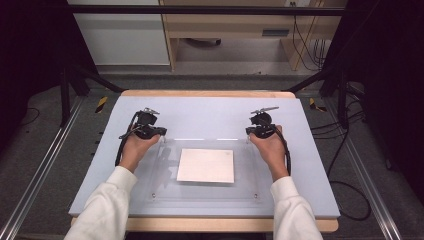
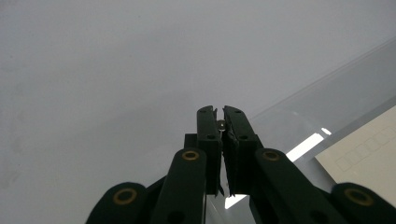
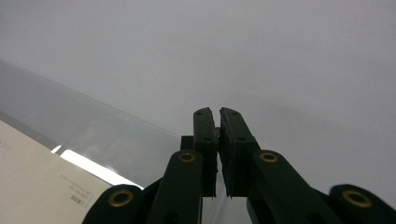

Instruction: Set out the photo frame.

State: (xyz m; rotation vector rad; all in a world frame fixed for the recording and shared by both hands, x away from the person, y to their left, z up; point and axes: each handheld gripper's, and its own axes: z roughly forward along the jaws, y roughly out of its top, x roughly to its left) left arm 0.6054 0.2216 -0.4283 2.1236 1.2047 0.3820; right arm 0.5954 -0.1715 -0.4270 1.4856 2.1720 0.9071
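A clear acrylic sheet point(image 1: 150, 172) lies flat on the grey mat point(image 1: 210, 112), with a white card point(image 1: 206, 165) under or on its middle. My left gripper point(image 1: 146, 125) rests at the sheet's far left corner, held by a hand in a white sleeve. My right gripper point(image 1: 262, 124) sits at the far right corner. In the left gripper view the left gripper point(image 2: 219, 112) has its black jaws together with nothing between them, the sheet's edge point(image 2: 327, 88) and card point(image 2: 369, 149) to its right. The right gripper point(image 3: 218, 113) is likewise shut and empty, with sheet point(image 3: 93, 126) and card point(image 3: 37, 177) to its left.
The mat covers a wooden table point(image 1: 210, 93) framed by black posts. Metal rails point(image 1: 40, 170) run along the floor on both sides, and cables point(image 1: 345, 150) trail at the right. A wooden cabinet point(image 1: 225, 30) stands behind the table.
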